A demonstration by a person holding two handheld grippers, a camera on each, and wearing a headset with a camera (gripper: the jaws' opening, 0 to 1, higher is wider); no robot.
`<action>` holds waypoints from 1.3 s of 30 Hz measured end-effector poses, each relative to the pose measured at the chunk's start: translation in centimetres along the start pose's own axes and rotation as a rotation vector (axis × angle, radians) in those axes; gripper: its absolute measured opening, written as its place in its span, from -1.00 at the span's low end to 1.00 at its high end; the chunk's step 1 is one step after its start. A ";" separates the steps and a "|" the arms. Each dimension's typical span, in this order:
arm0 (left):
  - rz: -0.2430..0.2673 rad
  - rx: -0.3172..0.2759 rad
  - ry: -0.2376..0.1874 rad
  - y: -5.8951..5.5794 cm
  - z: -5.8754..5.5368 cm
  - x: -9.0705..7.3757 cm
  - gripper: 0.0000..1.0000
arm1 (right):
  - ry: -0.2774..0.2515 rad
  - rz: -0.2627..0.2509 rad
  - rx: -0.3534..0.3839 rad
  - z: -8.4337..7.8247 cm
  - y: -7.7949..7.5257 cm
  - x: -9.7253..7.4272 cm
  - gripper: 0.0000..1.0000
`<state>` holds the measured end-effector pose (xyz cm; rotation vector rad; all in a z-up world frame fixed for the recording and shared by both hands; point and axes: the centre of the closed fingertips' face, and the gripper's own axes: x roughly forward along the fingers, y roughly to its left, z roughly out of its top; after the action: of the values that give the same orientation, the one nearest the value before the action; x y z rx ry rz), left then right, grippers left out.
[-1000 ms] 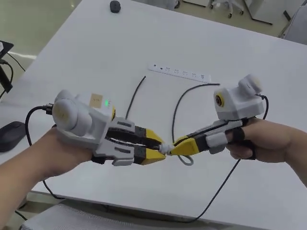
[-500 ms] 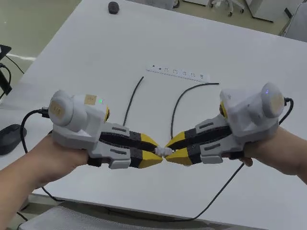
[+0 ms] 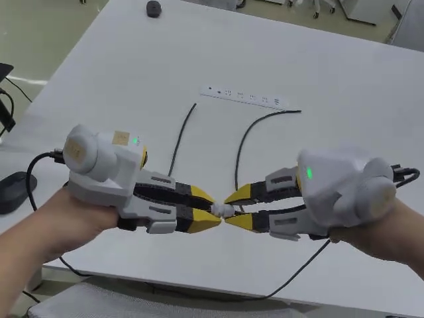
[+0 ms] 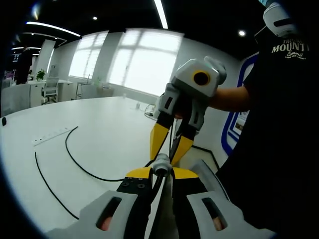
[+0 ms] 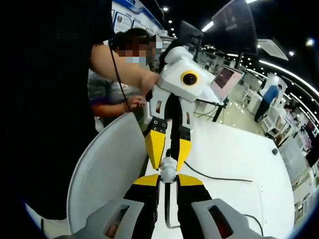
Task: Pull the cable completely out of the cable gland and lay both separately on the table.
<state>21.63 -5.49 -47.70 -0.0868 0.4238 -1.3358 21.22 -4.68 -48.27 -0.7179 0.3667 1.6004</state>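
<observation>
Above the table's near edge, a small white-grey cable gland sits pinched between the two grippers, which meet tip to tip. My left gripper comes in from the left and is shut on the gland. From the right, my right gripper is shut at the gland's other end. A thin pale cable runs back between its jaws. The right gripper faces the left gripper view, and the left gripper faces the right gripper view.
On the white table lie a curved black cable, a straight black cable and a white power strip. A dark puck sits far back and a black mouse at the left. A white chair back and a person are behind.
The right gripper has rolled over in the hand and sunk a little, its body now turned toward me. The tips stay together on the gland. The grey loop under the right tip has gone from sight.
</observation>
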 end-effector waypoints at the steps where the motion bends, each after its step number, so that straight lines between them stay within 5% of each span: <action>1: 0.002 0.008 0.002 0.0 0.0 0.0 -0.71 | 0.000 -0.003 0.014 0.0 0.0 0.0 -0.84; 8: 0.022 0.081 -0.009 0.2 0.3 -0.3 -0.71 | -0.103 0.033 0.320 0.2 -0.7 -1.0 -0.65; 11: 0.026 0.125 -0.011 0.1 0.5 -0.2 -0.71 | -0.195 0.132 0.578 0.4 -1.1 -1.6 -0.47; 14: 0.027 0.156 -0.005 0.0 0.4 0.0 -0.71 | -0.282 0.307 0.842 0.4 -1.3 -2.0 -0.37; 18: 0.032 0.183 0.005 -0.1 0.3 0.2 -0.71 | -0.306 0.514 1.015 0.2 -0.6 -2.4 -0.41; 21: 0.030 0.195 0.007 -0.3 0.5 0.4 -0.71 | -0.288 0.530 1.009 -0.8 -0.8 -1.8 -0.47; 28: 0.032 0.217 0.013 -0.7 0.9 0.8 -0.71 | -0.345 0.702 1.108 1.1 -0.1 -2.5 -0.59; 39: 0.032 0.263 0.024 -1.3 1.5 1.3 -0.71 | -0.299 0.834 1.175 1.0 1.1 -2.7 -0.77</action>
<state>21.17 -7.35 -46.27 0.1542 0.2657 -1.3512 20.02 -6.33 -46.00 0.6581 1.3386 1.8105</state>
